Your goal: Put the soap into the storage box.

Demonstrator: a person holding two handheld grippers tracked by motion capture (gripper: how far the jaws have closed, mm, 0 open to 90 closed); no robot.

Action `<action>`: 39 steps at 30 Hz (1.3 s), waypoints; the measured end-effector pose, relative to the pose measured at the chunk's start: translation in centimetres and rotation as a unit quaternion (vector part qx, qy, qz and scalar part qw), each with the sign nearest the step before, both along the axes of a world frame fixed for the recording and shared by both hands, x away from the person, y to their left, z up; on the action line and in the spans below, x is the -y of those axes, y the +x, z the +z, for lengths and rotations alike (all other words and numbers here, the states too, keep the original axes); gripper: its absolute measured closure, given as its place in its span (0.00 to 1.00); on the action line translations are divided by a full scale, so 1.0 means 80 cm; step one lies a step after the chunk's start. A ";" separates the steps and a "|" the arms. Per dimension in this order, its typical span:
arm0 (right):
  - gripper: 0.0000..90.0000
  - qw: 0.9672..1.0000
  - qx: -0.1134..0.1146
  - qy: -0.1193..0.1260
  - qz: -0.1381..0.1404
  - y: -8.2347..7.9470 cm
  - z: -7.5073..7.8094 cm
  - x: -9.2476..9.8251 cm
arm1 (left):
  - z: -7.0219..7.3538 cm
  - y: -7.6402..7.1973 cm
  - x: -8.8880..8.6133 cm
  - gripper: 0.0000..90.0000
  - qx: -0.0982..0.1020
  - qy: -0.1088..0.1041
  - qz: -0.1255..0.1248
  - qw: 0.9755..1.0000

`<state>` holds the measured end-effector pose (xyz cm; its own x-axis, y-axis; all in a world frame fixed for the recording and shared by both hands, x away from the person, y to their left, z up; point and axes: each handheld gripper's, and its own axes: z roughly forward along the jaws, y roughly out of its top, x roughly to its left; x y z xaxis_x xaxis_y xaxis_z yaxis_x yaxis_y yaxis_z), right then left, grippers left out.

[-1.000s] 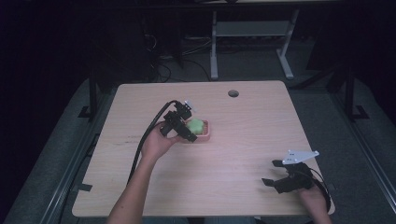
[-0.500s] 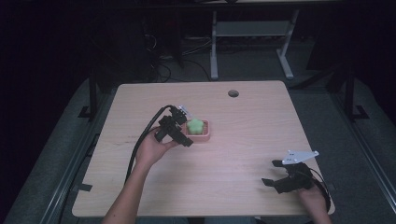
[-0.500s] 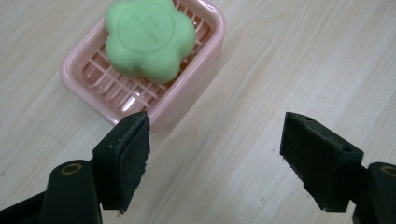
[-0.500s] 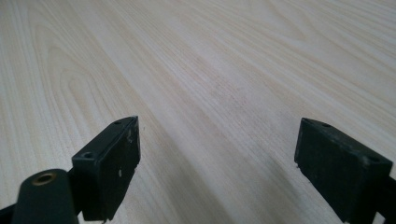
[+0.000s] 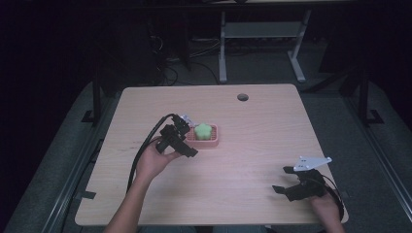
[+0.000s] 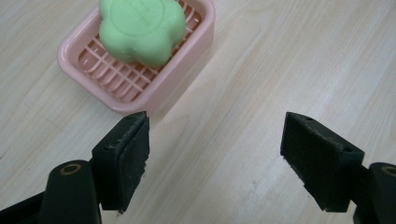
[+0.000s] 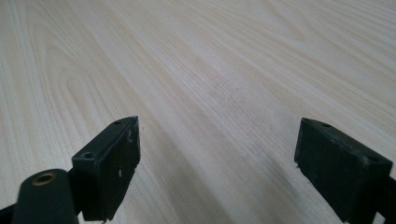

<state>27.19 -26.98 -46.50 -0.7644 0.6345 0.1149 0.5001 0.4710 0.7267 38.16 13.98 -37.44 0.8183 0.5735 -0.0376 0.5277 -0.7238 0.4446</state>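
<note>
Moved: since a second ago the left gripper [image 5: 187, 141] has pulled back from the pink soap dish [image 5: 214, 141], toward the person's side of the table.
Stayed: the right gripper [image 5: 286, 180] sits in the same spot as before, and the dish and the green soap [image 5: 203, 131] have not shifted.
Left gripper: its two black jaws stand wide apart with nothing between them; in the left gripper view the left gripper [image 6: 215, 149] hangs over bare wood, just beside the near corner of the pink soap dish [image 6: 140, 95].
Right gripper: its jaws are also wide apart and hold nothing; in the right gripper view the right gripper [image 7: 217, 158] looks along plain wood.
Green soap: the green soap [image 6: 142, 28] is shaped like a flower and lies inside the dish, on its ribbed floor.
Soap dish: it rests flat near the middle of the table [image 5: 252, 126], well apart from the right gripper.
Hands: the left hand [image 5: 154, 158] holds its gripper just beside the dish; the right hand [image 5: 324, 206] is at the near right corner of the table.
Around: a dark round hole [image 5: 242, 97] sits in the table top near the far edge, well apart from the dish; a black cable [image 5: 145, 145] trails from the left gripper toward the person.
In the way: the wood between the left jaws and the dish is bare.
</note>
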 end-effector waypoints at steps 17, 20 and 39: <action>0.15 1.000 0.002 -0.003 -0.001 0.000 -0.001 0.000 | -0.006 -0.028 -0.025 0.27 0.008 -0.015 0.002 1.000; 0.15 1.000 0.001 -0.004 0.000 0.000 0.000 -0.001 | -0.008 -0.033 -0.030 0.27 0.008 -0.019 0.004 1.000; 0.15 1.000 0.001 -0.009 0.003 -0.001 -0.001 -0.003 | -0.027 -0.061 -0.061 0.27 0.005 -0.028 0.017 0.999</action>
